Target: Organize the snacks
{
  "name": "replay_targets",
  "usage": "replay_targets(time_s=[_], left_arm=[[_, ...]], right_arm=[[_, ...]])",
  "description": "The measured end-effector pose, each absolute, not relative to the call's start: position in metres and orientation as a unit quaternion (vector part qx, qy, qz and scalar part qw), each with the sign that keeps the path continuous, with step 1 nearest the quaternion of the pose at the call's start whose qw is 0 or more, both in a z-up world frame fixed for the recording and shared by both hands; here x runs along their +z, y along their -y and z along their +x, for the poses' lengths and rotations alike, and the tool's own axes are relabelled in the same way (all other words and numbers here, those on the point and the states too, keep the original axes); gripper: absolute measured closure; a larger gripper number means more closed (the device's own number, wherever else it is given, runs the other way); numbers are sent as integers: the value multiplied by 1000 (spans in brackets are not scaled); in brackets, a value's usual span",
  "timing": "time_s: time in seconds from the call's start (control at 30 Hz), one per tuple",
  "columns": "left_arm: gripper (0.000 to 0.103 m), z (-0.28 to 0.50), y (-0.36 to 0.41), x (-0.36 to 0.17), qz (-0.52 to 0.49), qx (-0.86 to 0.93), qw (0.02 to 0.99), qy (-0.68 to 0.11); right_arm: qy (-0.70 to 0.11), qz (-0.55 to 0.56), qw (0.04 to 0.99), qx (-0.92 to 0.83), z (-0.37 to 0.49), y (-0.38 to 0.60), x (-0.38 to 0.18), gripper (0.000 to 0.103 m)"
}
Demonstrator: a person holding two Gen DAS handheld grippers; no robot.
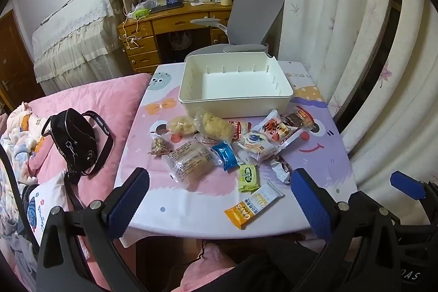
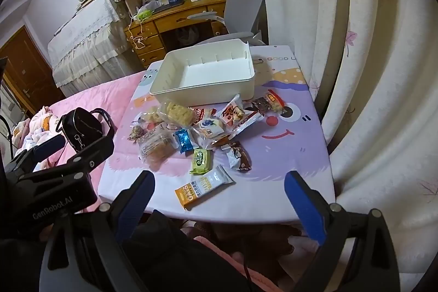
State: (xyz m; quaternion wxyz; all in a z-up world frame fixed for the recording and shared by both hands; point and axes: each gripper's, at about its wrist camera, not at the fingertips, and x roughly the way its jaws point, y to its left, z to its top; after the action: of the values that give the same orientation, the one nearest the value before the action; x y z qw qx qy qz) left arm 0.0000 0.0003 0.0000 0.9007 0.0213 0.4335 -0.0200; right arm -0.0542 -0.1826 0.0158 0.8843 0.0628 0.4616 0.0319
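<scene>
Both your grippers, left [image 1: 219, 199] and right [image 2: 219, 199], hover with jaws wide and empty over the near tabletop [image 2: 287, 155] edge. Nearest is the orange bar [image 2: 204, 187], lying diagonally, slightly closer to your right jaws. Beyond it the snacks [image 2: 191, 125] pile up before the empty bin [image 2: 202, 97].

Home bedroom, pink bed [image 1: 104, 100], wood desk w/ bookshelf [image 1: 178, 21], office chair [image 1: 254, 7], curtains [image 1: 342, 18]
</scene>
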Motion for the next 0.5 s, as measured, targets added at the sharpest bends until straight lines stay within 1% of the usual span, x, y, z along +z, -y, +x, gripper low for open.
replay_targets(time_s=[0.5], left_arm=[[1,0,0,0,20,-18,902,-430]], right_arm=[[-461,61,885,30,-50,178,15,7]])
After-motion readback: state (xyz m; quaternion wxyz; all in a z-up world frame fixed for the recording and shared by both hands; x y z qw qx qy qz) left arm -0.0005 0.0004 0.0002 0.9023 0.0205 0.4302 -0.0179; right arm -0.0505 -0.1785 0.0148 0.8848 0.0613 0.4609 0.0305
